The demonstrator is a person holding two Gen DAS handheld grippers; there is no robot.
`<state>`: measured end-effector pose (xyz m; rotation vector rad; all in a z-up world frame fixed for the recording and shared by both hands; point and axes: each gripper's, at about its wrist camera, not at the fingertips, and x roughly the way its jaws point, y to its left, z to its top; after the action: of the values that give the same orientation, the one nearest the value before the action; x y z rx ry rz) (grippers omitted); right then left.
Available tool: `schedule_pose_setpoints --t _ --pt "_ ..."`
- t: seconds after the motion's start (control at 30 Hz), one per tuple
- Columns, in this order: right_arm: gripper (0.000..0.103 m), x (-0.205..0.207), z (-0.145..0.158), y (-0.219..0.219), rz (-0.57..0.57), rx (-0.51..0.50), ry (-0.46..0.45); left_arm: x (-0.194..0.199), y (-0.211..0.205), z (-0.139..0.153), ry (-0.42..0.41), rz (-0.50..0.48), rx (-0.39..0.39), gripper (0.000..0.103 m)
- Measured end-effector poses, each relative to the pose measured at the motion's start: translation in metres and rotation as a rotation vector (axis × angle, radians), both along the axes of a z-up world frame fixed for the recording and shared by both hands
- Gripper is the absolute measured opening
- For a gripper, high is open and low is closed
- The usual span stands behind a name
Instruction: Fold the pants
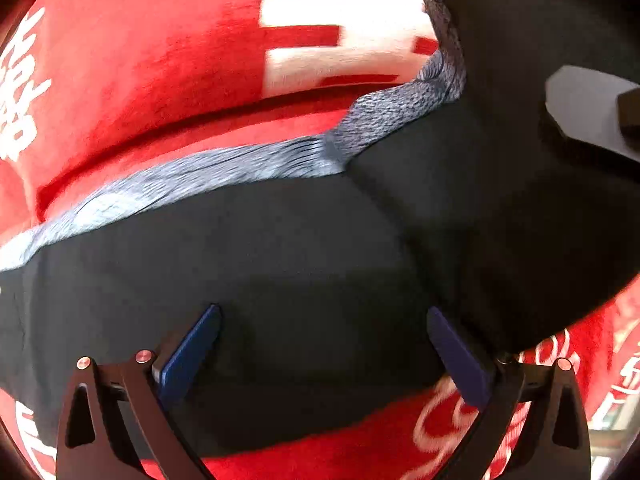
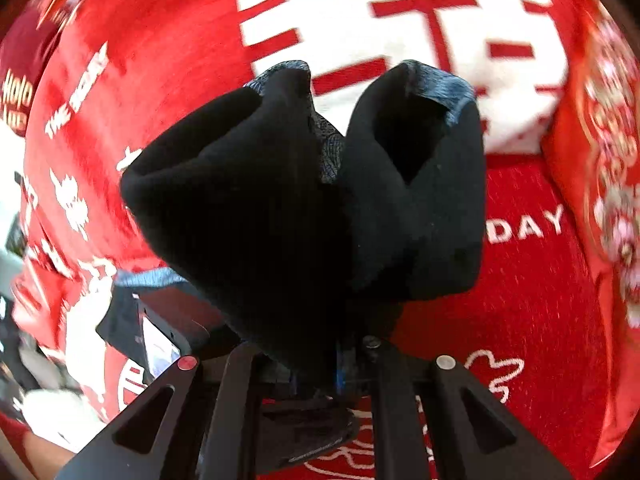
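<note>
Now right gripper pinches bunched black pants above red blanket

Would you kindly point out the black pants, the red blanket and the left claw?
black pants [image 1: 280, 248], left wrist view, flat dark panel.
red blanket [image 2: 520, 300], right wrist view, bare red area.
left claw [image 1: 324, 320], left wrist view, between fingertips.

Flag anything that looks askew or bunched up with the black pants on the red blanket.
The black pants with grey waistband are bunched: the right gripper is shut on a wad of fabric, two loose folds sticking up. The rest lies flat on the red printed blanket under the open left gripper.
</note>
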<state>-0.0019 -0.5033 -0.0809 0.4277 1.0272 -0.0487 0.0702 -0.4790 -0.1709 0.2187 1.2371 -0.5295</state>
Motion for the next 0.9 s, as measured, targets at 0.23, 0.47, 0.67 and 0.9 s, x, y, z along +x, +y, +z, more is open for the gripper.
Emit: schedule_pose_setpoints --t 0.23,0.47,0.67,0.9 --pt "0.020 0.035 -0.014 0.118 0.175 -0.320 0.094 0.021 0.148 0.032 -0.021 0.172 0.067 0.103" --pt "0.048 0.054 -0.103 0.242 0.386 -0.631 0.265 0.054 0.258 0.007 0.062 0.363 0.161 0.103" --pt "0.062 0.011 -0.057 0.273 0.505 -0.659 0.095 0.066 0.284 -0.001 0.099 0.408 0.121 0.103" --pt "0.062 0.040 -0.046 0.248 0.479 -0.688 0.081 0.080 0.274 0.003 0.080 0.374 0.071 0.103"
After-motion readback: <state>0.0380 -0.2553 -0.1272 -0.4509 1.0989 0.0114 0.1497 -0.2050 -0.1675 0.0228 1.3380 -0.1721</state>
